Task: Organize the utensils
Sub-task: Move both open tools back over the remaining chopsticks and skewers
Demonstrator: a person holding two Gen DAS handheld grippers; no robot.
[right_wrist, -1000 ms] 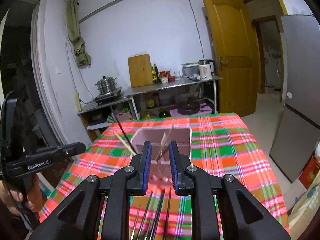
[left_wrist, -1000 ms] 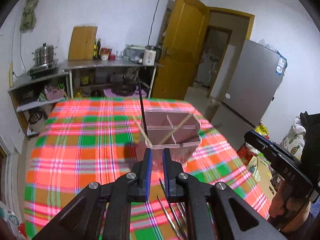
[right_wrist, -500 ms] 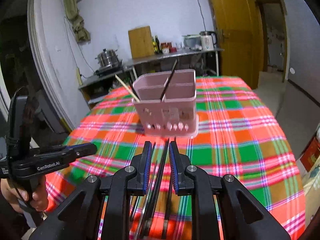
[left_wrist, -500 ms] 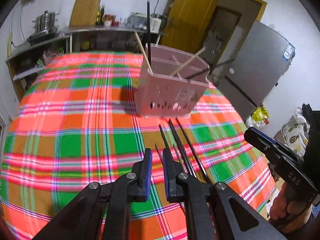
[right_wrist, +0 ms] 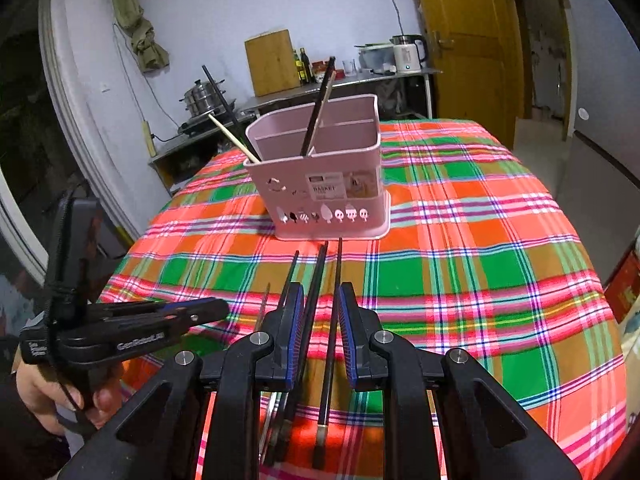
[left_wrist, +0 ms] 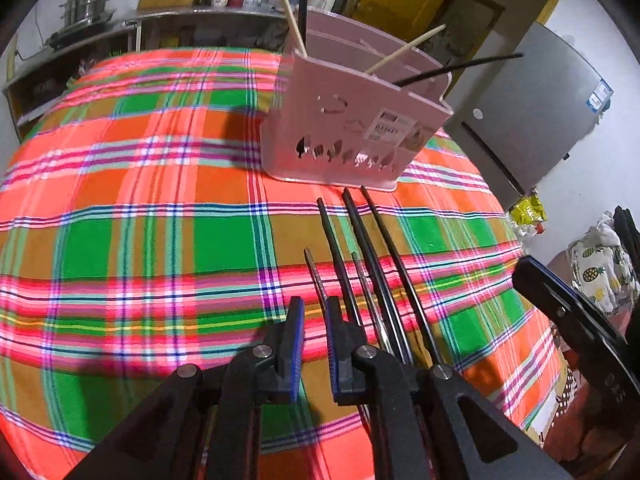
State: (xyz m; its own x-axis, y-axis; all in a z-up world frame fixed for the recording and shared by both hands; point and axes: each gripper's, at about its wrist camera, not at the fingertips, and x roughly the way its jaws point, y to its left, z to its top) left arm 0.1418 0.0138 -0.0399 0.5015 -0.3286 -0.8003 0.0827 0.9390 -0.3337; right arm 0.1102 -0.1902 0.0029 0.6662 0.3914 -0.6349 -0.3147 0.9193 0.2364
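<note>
A pink utensil holder stands on the plaid tablecloth. Wooden chopsticks and black chopsticks lean in its compartments. Several dark chopsticks lie side by side on the cloth in front of it. My left gripper hovers low over the left edge of this row, shut and holding nothing. My right gripper hangs over the middle of the row, jaws a little apart. Chopsticks show through that gap on the cloth below, untouched by the pads.
The table's right edge drops off near a grey fridge. Behind the table a metal counter holds a pot, a cutting board and a kettle. A yellow door stands at the back right.
Both grippers have come down toward the table and tipped further downward. The loose chopsticks now lie right under the fingertips. Neither pair of jaws has changed its gap.
</note>
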